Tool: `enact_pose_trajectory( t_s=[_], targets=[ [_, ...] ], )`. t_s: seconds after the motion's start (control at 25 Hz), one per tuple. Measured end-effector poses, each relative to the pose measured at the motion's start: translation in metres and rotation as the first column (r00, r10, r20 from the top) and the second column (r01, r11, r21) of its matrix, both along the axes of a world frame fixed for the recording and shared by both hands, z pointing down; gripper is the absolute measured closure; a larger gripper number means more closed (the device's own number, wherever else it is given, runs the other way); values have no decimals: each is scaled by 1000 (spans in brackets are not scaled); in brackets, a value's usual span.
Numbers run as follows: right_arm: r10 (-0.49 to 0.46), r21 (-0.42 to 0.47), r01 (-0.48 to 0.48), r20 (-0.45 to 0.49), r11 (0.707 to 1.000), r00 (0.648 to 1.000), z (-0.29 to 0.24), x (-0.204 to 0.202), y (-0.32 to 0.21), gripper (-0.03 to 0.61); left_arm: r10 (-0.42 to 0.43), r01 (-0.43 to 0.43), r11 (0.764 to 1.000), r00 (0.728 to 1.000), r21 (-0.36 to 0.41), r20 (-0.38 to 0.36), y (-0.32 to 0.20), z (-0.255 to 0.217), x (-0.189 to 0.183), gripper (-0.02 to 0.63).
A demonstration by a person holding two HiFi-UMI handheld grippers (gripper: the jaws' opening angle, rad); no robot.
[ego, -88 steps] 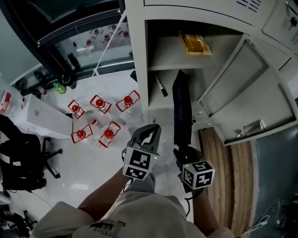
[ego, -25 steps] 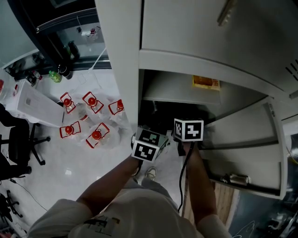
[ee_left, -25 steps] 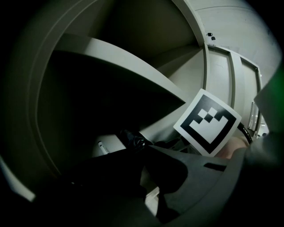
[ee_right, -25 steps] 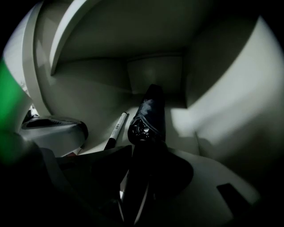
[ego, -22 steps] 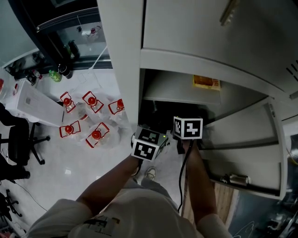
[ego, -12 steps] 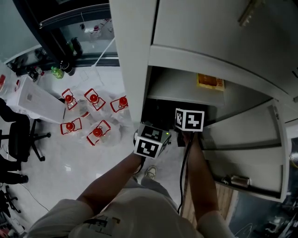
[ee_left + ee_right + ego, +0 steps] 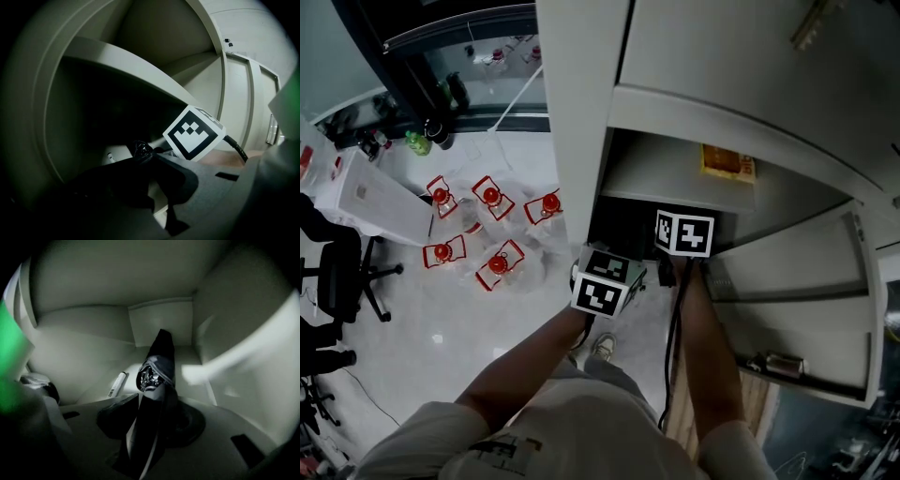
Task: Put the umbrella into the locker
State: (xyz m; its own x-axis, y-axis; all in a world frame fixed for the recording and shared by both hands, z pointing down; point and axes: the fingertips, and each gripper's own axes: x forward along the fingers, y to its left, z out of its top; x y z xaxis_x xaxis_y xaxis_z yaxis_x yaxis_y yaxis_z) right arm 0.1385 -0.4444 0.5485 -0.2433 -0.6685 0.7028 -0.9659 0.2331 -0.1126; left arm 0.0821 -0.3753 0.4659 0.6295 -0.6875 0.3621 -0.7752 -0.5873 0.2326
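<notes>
The grey locker (image 7: 581, 112) stands with its door (image 7: 797, 300) swung open to the right. Both cubes with black-and-white square markers sit at the mouth of its lower compartment. The folded black umbrella (image 7: 161, 345) lies along the middle of that compartment's counter (image 7: 93, 376), its far end at the back edge. Its near end is clamped between the fingers of the right gripper (image 7: 150, 418). The fingers of the left gripper (image 7: 157, 187) stand apart, released, with a pale gap between them. They sit just left of the right gripper's cube. Only the head view shows the yellow packet (image 7: 727, 161) on the upper shelf, its print too small to read. Only the gripper views show the white marker pen (image 7: 116, 384) left of the umbrella, its label illegible.
</notes>
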Motion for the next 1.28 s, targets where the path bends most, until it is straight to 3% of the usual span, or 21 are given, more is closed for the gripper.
enact_pose_trajectory(
  t_s=[0.2,0.32,0.52,1.0,1.12,1.28],
  targets=[
    [-15,15,15,8,1000,1000,-2,-2,10,372,18,-19,1000,1000,5,24,3,-1,2,606],
    [-4,19,3,51,1000,999,-4,-5,19,370,24,-24,1000,999,4,28,6,-3,3,606],
    [16,39,-18,45,999,999,-11,1,31,366,33,-33,999,999,6,26,13,-8,4,606],
    [48,158,-53,38,986,998,-72,5,59,364,33,-34,998,999,50,5,33,-36,-7,606],
    [47,204,-54,42,977,998,-95,5,67,371,33,-34,996,999,82,4,36,-52,-11,606],
    [42,278,-54,48,959,998,-130,6,80,435,35,-34,989,999,141,-8,40,-80,-15,606]
  ],
)
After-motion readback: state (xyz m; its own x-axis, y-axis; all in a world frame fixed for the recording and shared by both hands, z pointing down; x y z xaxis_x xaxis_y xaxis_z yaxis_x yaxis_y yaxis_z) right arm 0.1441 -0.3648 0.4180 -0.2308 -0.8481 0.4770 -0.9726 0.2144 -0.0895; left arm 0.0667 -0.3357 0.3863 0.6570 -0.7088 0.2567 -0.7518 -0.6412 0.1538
